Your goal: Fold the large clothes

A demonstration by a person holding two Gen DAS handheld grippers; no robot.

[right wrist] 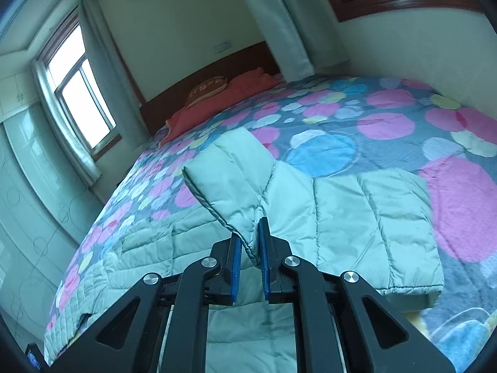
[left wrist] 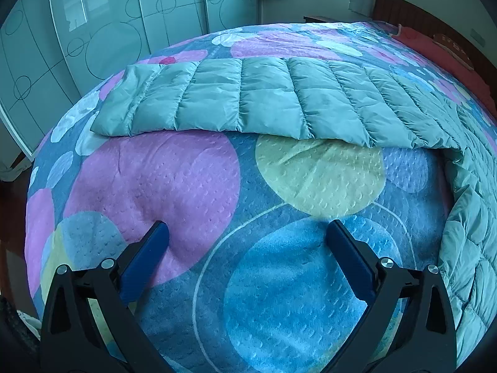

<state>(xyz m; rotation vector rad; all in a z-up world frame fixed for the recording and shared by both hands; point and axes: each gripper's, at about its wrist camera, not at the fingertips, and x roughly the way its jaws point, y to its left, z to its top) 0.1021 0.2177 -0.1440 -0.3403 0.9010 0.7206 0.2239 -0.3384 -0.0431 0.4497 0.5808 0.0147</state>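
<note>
A pale green quilted down coat (left wrist: 248, 99) lies stretched across the patterned bedspread (left wrist: 192, 186); its far part runs down the right edge of the left wrist view. My left gripper (left wrist: 247, 231) hovers over bare bedspread in front of the coat, open wide, with nothing between its blue pads. In the right wrist view the same coat (right wrist: 357, 217) is folded over on itself. My right gripper (right wrist: 250, 242) is shut on a raised corner of it, and that fold stands up from the jaws toward the left.
The bed fills both views. Red pillows (right wrist: 223, 99) and a wooden headboard (right wrist: 198, 80) lie at its far end. Glass wardrobe doors (left wrist: 102, 31) stand beyond the bed's left side. Windows with curtains (right wrist: 77, 93) line the walls.
</note>
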